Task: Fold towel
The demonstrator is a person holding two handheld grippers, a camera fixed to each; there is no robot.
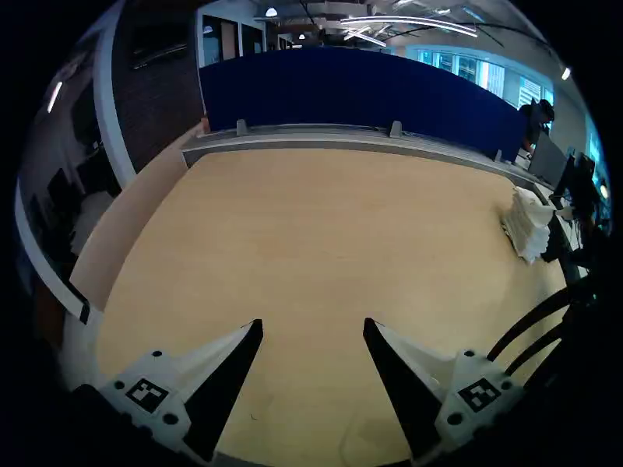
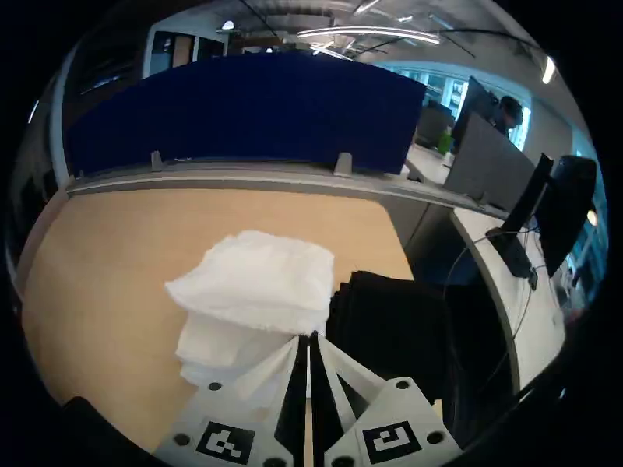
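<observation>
- Right gripper view: the right gripper (image 2: 309,342) has its fingers closed hard together, the tips right at the near edge of the top towel (image 2: 257,280). I judge that it pinches that edge, though the cloth between the tips is hard to make out.
- The top towel lies straight ahead of these fingers, on a pile of white towels (image 2: 206,346) at the right end of the table (image 2: 101,265), with a black stack (image 2: 389,327) just beside it on the right.
- Its long side runs across the view from left to right, a little skewed, with the left corner jutting out past the pile below.
- Left gripper view: the left gripper (image 1: 311,327) hangs spread wide with nothing in it above bare wood, and the pile sits well apart, far off to its right.
- The right hand is much the nearer. The left must cross to the towel's free left corner before any fold.
</observation>
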